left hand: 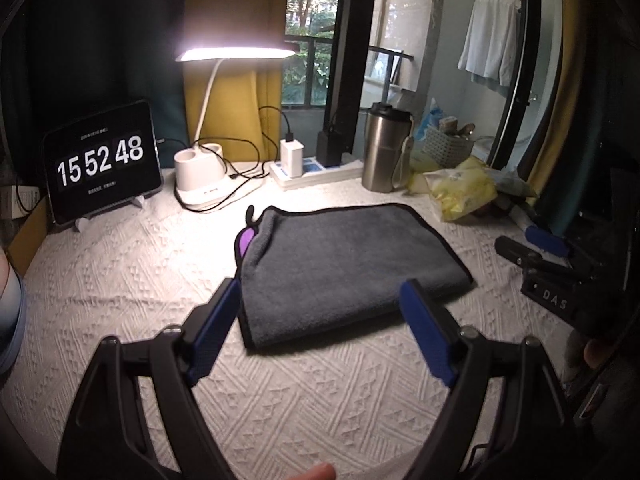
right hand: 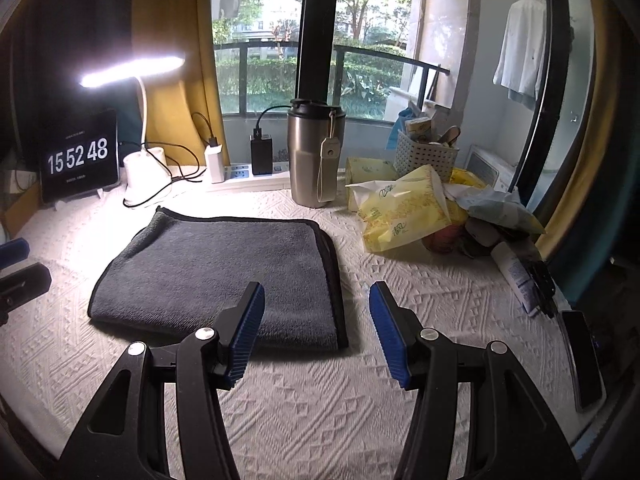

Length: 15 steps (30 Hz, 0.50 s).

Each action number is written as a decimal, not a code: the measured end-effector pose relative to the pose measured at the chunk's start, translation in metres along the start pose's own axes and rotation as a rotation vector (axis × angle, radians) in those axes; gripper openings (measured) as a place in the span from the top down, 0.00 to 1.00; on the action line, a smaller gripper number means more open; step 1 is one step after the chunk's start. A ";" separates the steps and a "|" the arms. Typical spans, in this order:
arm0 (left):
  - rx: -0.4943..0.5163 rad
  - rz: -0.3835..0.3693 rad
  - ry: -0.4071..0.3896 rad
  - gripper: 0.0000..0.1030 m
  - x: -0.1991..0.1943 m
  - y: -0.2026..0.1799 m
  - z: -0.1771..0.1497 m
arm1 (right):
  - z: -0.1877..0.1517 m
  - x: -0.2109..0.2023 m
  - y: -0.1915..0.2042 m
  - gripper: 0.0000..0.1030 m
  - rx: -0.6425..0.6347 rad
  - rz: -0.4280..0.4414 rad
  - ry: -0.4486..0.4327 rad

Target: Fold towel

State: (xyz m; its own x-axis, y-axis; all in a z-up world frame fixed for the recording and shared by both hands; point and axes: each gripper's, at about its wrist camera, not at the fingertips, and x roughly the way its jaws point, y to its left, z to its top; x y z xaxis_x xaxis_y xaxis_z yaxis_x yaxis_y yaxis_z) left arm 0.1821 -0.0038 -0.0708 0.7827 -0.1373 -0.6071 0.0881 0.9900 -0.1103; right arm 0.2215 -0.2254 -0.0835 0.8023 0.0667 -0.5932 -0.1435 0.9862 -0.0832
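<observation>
Two claws spread, nothing pinched: left gripper and right gripper, above the near edge of the folded grey towel. Flat on the white tablecloth. Beyond: steel tumbler, lit desk lamp, clock tablet.

A dark grey towel edged in black piping, with a purple patch showing at its far left corner, lies ahead of both grippers on a white cloth woven with raised diamond patterns. The left gripper and right gripper are black with ribbed blue pads. Beyond the towel stand a silver tumbler, yellow packets and a black clock screen with white digits.
</observation>
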 end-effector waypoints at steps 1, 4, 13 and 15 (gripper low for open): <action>0.002 -0.002 -0.002 0.20 -0.002 -0.001 -0.001 | -0.002 -0.004 -0.001 0.44 0.002 0.001 -0.005; 0.009 -0.008 -0.009 0.20 -0.011 -0.006 -0.006 | -0.005 -0.013 -0.002 0.44 0.004 -0.002 -0.015; 0.026 -0.021 -0.031 0.20 -0.033 -0.018 -0.018 | -0.017 -0.039 -0.006 0.44 0.008 -0.011 -0.041; 0.028 -0.025 -0.033 0.20 -0.038 -0.020 -0.020 | -0.020 -0.045 -0.006 0.44 0.008 -0.013 -0.044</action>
State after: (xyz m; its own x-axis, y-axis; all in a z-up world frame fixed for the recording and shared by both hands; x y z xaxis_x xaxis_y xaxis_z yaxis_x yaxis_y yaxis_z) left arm 0.1381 -0.0192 -0.0617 0.8001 -0.1612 -0.5778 0.1245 0.9869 -0.1029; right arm 0.1752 -0.2376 -0.0725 0.8288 0.0607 -0.5562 -0.1288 0.9881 -0.0842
